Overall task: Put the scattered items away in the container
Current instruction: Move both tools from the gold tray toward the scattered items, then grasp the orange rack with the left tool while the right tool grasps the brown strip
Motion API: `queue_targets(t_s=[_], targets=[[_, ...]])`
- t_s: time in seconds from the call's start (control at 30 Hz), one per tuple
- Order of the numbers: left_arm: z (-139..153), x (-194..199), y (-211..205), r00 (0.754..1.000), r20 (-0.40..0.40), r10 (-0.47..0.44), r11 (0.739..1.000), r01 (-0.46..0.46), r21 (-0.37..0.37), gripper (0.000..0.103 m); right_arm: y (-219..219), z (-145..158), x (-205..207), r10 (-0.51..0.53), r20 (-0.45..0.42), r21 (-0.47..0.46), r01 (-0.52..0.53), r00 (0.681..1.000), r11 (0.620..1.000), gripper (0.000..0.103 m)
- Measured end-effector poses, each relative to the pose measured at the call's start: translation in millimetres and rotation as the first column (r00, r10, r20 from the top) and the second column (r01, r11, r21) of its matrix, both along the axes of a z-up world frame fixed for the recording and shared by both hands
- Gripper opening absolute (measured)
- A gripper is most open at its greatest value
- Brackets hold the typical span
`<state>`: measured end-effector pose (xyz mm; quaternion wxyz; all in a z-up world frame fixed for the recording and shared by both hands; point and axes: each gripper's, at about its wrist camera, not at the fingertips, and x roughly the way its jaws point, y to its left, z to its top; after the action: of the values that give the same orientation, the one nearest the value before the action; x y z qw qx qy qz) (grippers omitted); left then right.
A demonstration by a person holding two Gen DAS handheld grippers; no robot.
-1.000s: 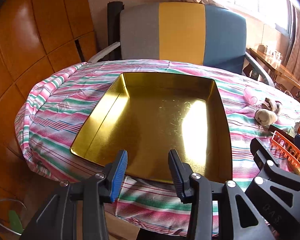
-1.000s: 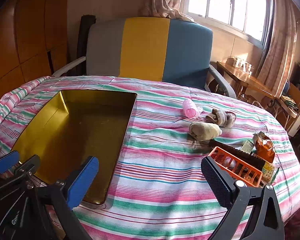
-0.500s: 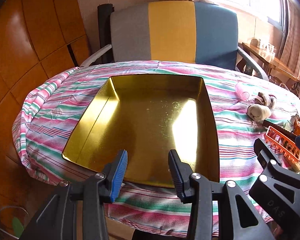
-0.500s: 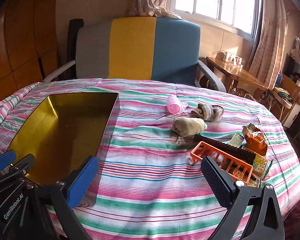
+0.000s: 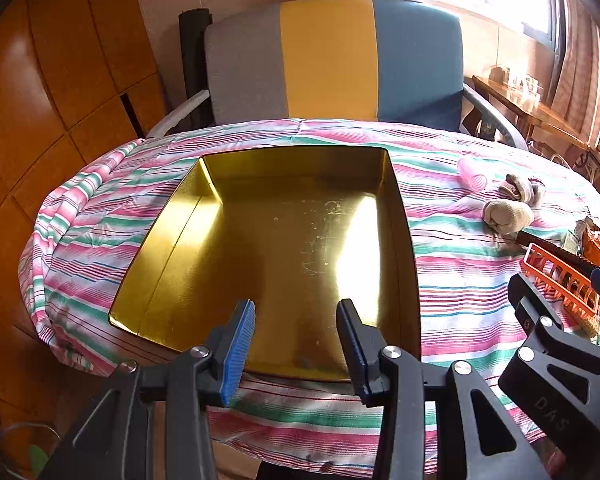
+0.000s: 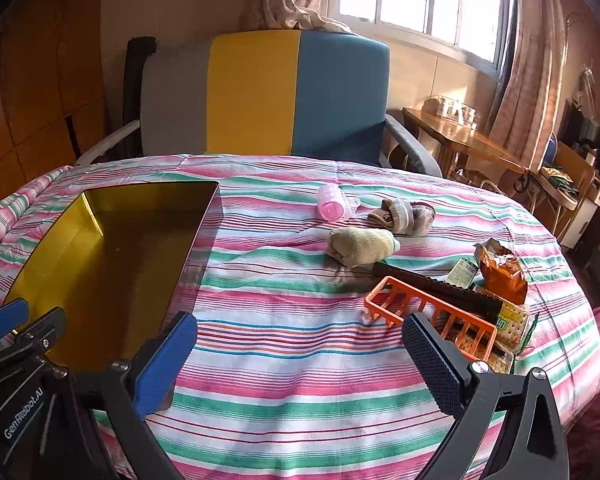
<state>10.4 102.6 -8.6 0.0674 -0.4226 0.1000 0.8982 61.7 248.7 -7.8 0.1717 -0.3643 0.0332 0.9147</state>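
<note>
Nothing lies in the gold tin [image 5: 284,240] yet, both the left gripper [image 5: 296,320] and right gripper [image 6: 300,344] gape empty, and the pink roller [image 6: 332,208], socks [image 6: 360,246] and orange rack [image 6: 428,320] sit beside it on the striped cloth [image 6: 280,320].

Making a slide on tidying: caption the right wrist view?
Open right gripper hovers over striped tablecloth; empty gold tray left, socks, orange rack ahead.

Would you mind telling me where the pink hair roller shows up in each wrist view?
Left wrist: pink hair roller at upper right, beyond the gold tray's right wall.
Right wrist: pink hair roller just above centre, right of the gold tray.
Shared landmark: the rolled beige sock lying near it.
</note>
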Motion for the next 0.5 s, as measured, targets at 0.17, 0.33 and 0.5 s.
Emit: queue_targets(t_s=[0.17,0.33,0.5], targets=[[1,2,23,0.997,-0.012,-0.071,0.997,0.071,0.001,0.043,14,-1,6,-0.035,0.005,0.005,0.035,0.999,0.999,0.103],[0,3,58,0.984,0.002,-0.177,0.984,0.177,0.017,0.043,48,-5,19,-0.122,0.019,0.010,0.122,0.992,0.992,0.103],[-5,11,99,0.949,0.028,-0.314,0.949,0.313,0.036,0.043,102,-11,41,-0.204,0.029,-0.033,0.205,0.979,0.978,0.103]])
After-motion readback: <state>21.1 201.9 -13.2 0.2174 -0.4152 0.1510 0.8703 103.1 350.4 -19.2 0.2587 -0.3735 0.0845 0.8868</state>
